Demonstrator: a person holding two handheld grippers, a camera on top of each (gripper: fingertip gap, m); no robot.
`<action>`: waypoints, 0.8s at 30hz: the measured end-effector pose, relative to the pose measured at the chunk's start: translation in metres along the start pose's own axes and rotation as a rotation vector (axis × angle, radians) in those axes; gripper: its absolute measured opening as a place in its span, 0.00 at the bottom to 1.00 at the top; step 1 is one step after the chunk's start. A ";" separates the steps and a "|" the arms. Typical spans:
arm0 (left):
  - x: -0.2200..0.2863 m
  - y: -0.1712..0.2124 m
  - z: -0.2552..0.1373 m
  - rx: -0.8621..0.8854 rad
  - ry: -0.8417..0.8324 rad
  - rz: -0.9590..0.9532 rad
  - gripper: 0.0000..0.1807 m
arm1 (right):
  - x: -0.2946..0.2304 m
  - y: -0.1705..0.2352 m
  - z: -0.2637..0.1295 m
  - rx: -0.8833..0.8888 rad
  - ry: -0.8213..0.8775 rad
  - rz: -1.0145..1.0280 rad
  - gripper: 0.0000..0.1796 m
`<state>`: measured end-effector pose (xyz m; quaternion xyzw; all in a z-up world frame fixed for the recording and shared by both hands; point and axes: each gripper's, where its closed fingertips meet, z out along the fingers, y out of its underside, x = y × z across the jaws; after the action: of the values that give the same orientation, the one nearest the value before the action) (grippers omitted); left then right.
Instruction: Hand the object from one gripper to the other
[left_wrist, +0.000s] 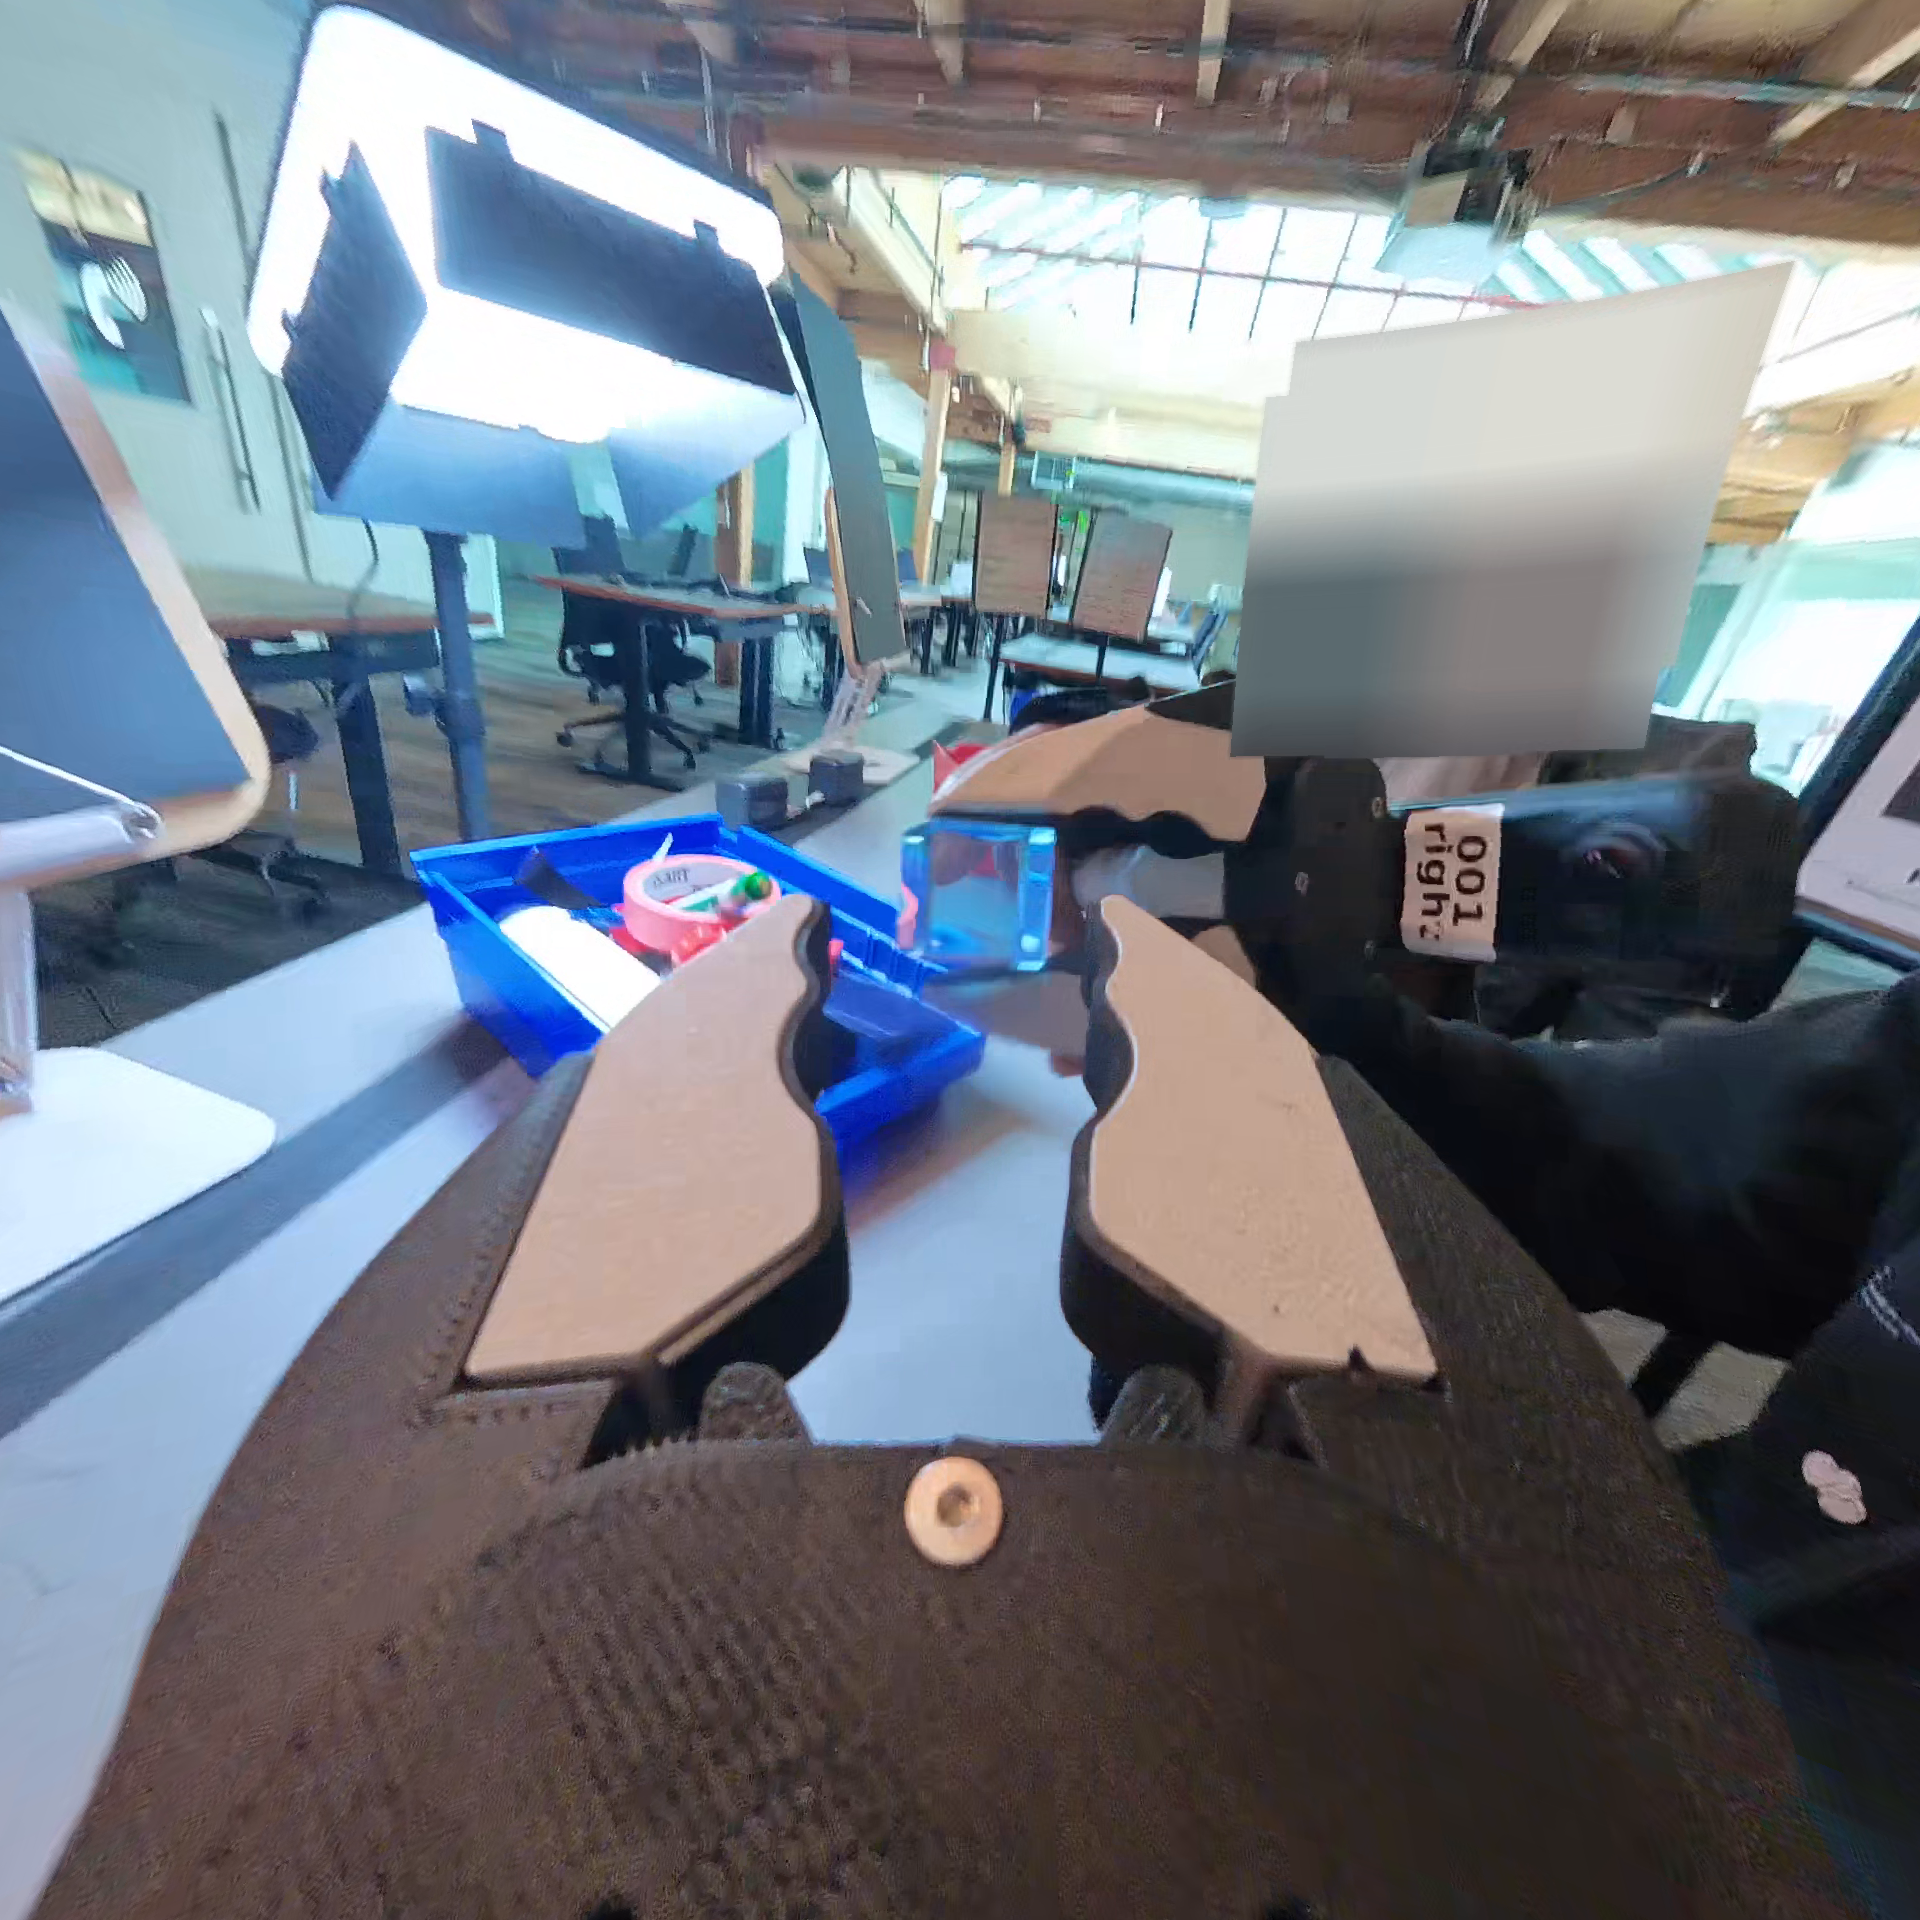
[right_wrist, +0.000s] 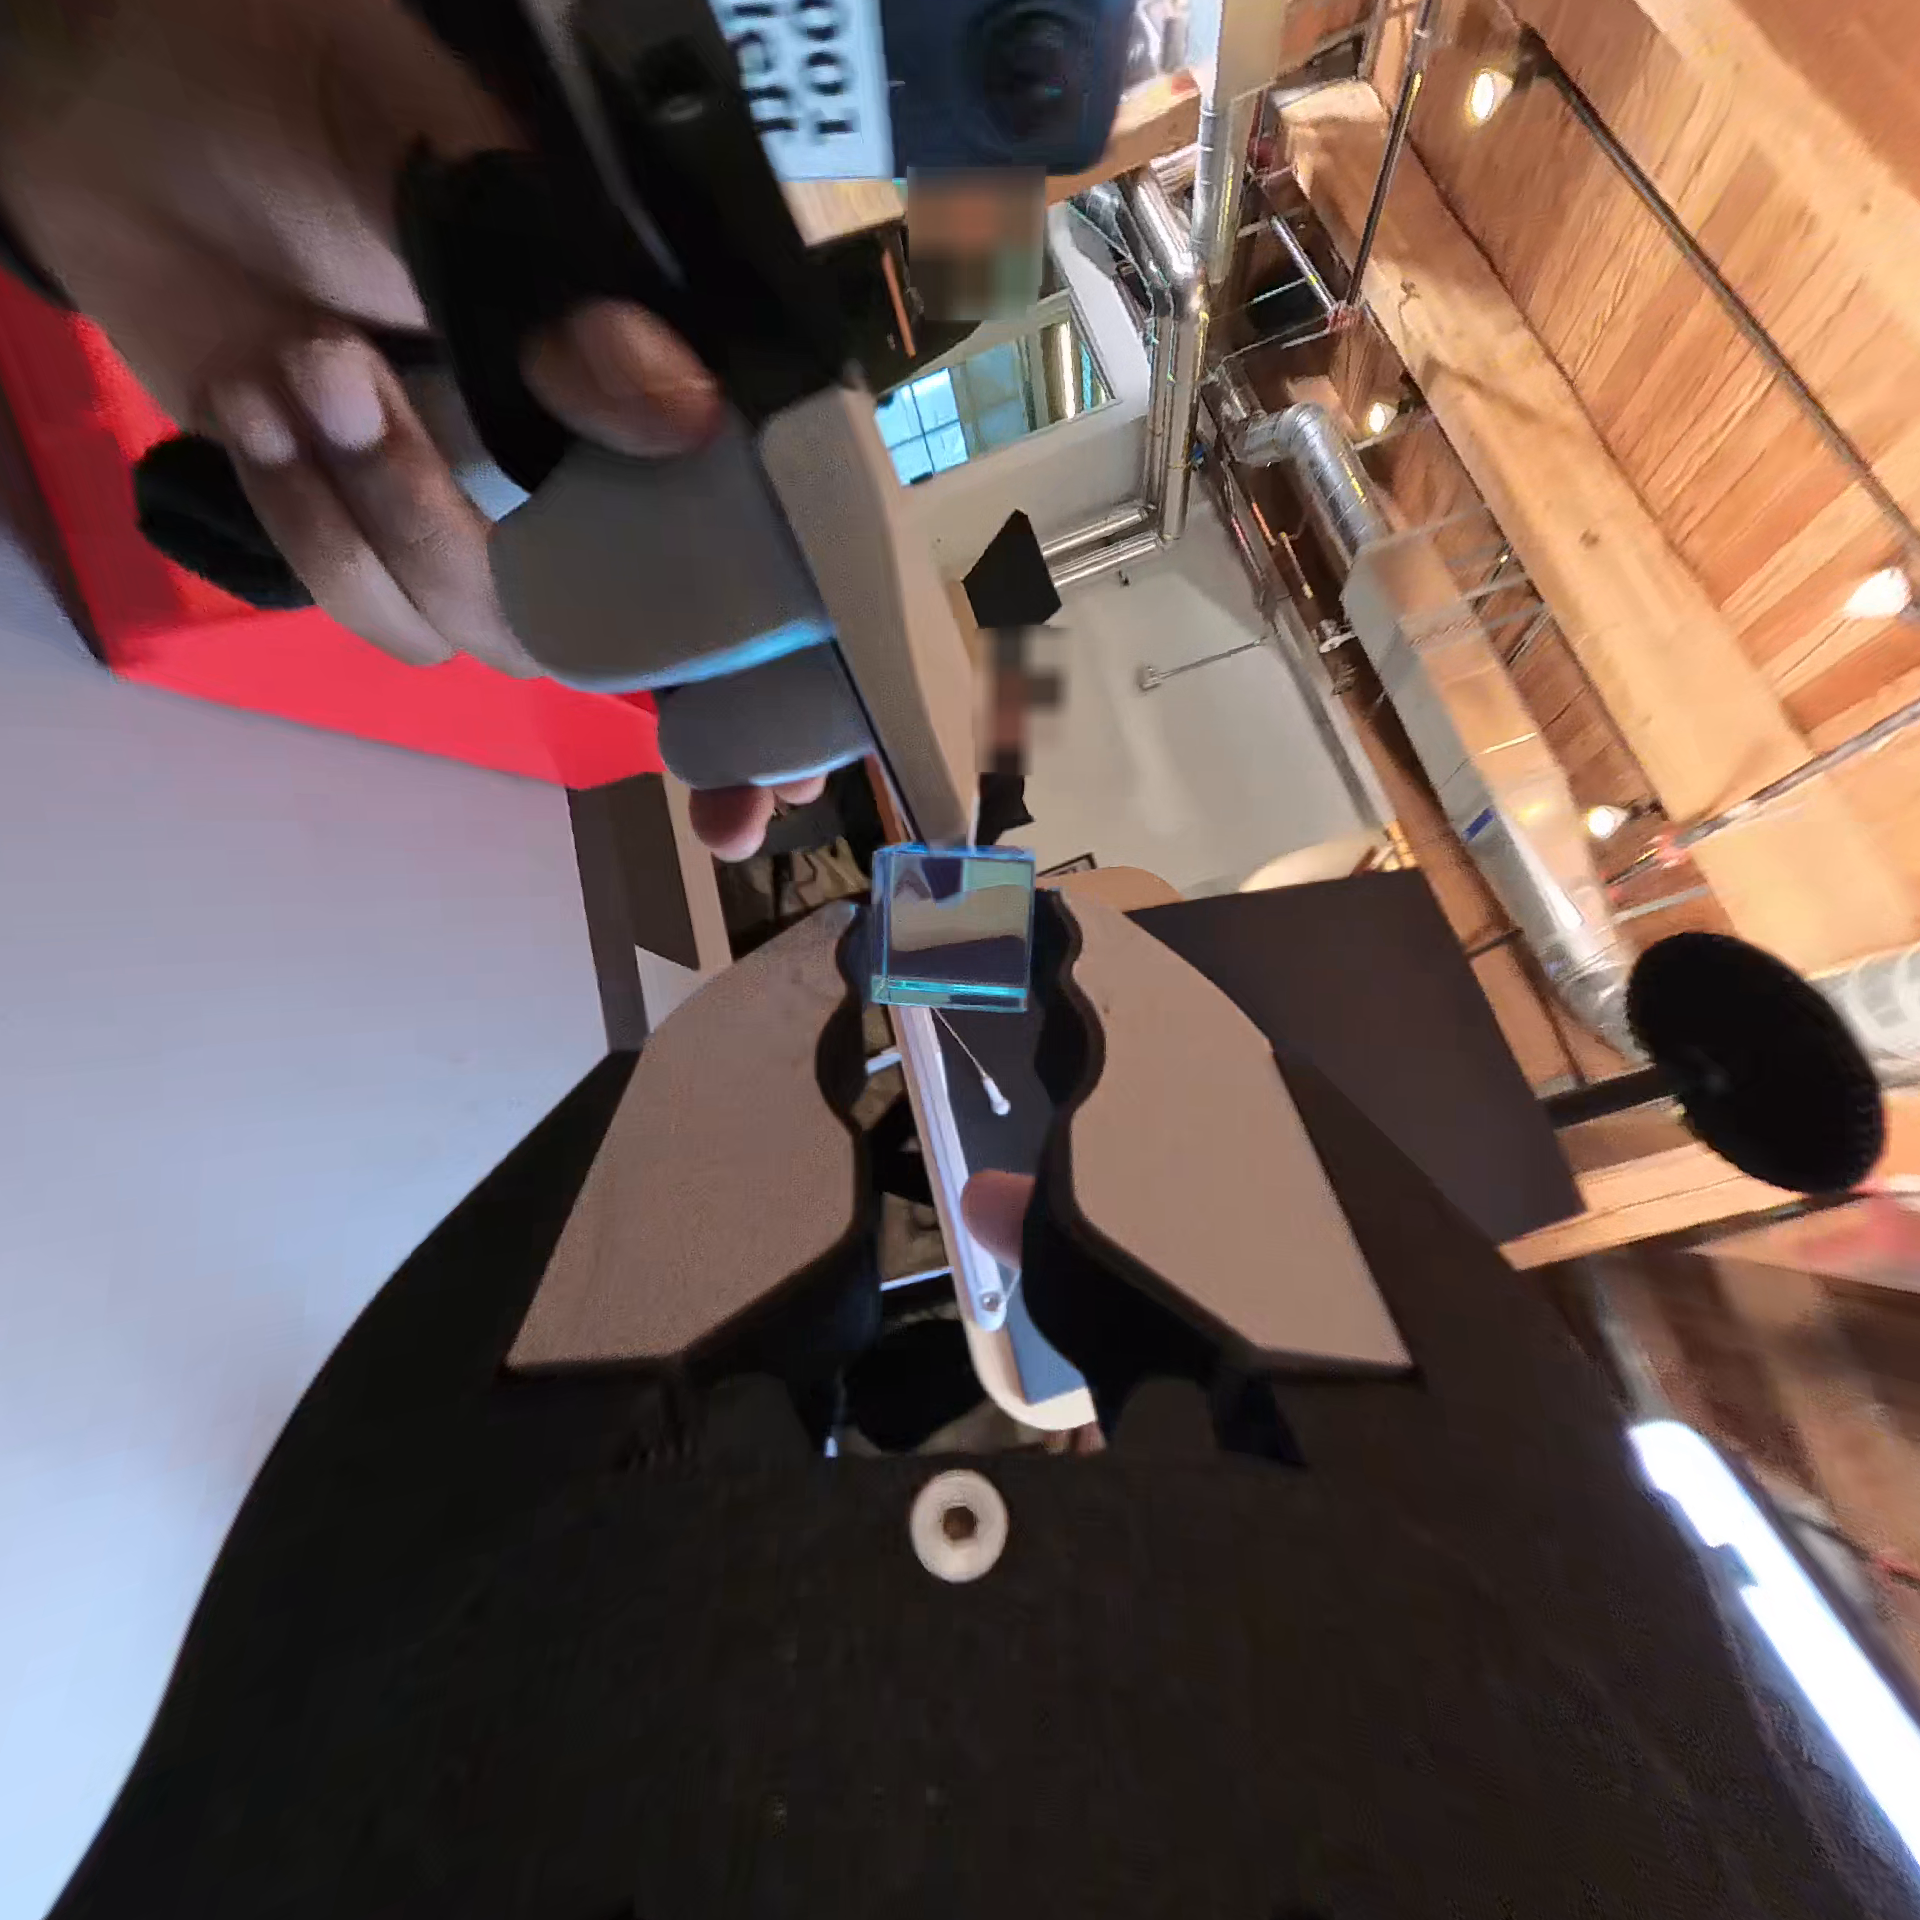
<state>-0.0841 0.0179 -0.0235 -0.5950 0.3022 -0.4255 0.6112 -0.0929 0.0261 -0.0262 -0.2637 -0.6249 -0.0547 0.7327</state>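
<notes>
Blue-tinted clear cube: right gripper is pinching it at the fingertips, mid-handover. Left gripper is waiting wide apart just beside it; next move probably calls for closing around the cube's free faces.

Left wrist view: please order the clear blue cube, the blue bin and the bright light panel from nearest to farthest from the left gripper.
1. clear blue cube: just ahead of the left gripper, slightly right, held by the right gripper.
2. blue bin: on the table, ahead left.
3. bright light panel: high on a stand, far left.
</notes>
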 end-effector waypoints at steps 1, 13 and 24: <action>0.001 0.007 0.003 -0.040 -0.001 0.020 0.25 | -0.007 0.000 0.004 -0.009 -0.003 -0.039 0.16; 0.032 -0.005 -0.017 0.155 0.250 0.179 0.15 | 0.000 -0.036 -0.023 0.365 -0.573 1.091 0.26; 0.027 0.001 -0.017 0.028 0.317 -0.101 0.25 | 0.007 -0.043 -0.030 0.377 -0.294 0.543 0.14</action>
<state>-0.0869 -0.0138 -0.0227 -0.5261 0.3586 -0.5485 0.5420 -0.0823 -0.0226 -0.0080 -0.2855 -0.6297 0.2967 0.6587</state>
